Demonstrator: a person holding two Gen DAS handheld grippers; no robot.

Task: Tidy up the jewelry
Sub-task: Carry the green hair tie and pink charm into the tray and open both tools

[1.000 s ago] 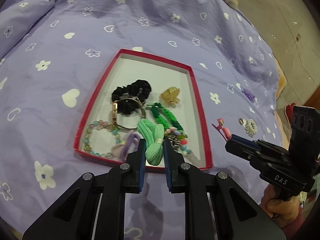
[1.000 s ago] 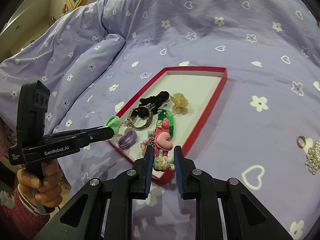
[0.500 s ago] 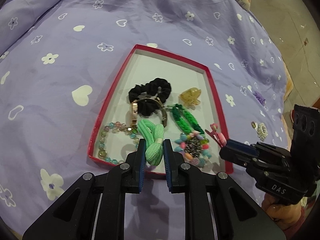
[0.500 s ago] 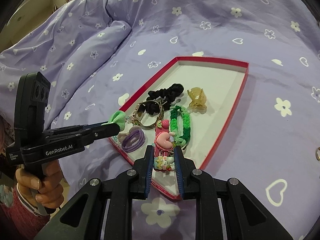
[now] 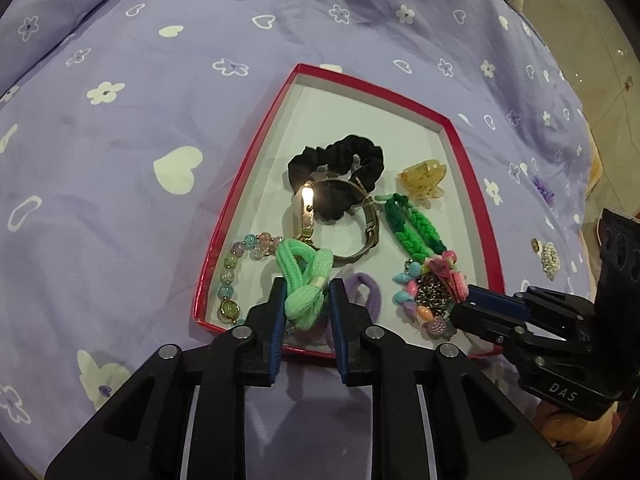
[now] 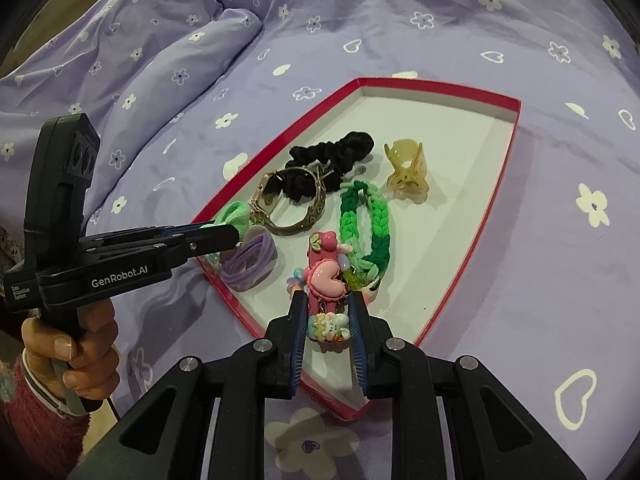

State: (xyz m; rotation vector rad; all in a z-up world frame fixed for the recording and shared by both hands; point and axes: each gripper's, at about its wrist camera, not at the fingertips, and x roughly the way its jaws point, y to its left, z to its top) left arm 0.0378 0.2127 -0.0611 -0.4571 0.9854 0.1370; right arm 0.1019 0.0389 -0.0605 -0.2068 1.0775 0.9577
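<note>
Bed: a purple bedspread [image 5: 120, 152] with white hearts and flowers carries everything; there is no worktop here.
Tray: a shallow red-rimmed tray [image 5: 244, 184] with a white floor lies on the bedspread and is filling from its near end; the far half is bare.
Left gripper: the left gripper [image 5: 306, 312] hangs over the tray's near left corner, its fingers narrowed around a mint-green hair tie [image 5: 304, 280].
Beneath it: a pastel bead bracelet [image 5: 228, 276] curves along the left rim and a lilac hair tie [image 5: 366, 294] lies just beside the left gripper.
Middle of tray: a black scrunchie [image 5: 340, 168] touches a metal bangle [image 5: 360, 232]; a green braided loop [image 5: 412, 228] lies to their right and an amber claw clip [image 5: 424, 180] sits near the right rim.
Right gripper: the right gripper [image 6: 328, 328] is over the near right part of the tray, fingers closed on a pink heart hair clip [image 6: 326, 276] just beside a cluster of beaded charms [image 5: 424, 300].
Outside tray: a pearl piece [image 5: 550, 258] and a small ring lie on the bedspread well to the right, with a purple item [image 5: 542, 190] further back.
Step in hand: judged as placing, both pieces being carried into the tray together.
Next move: likely lower each piece onto bare white floor, then spread the fingers; the crowded near end argues for setting down further in, and the hair tie may cling to the pads.
</note>
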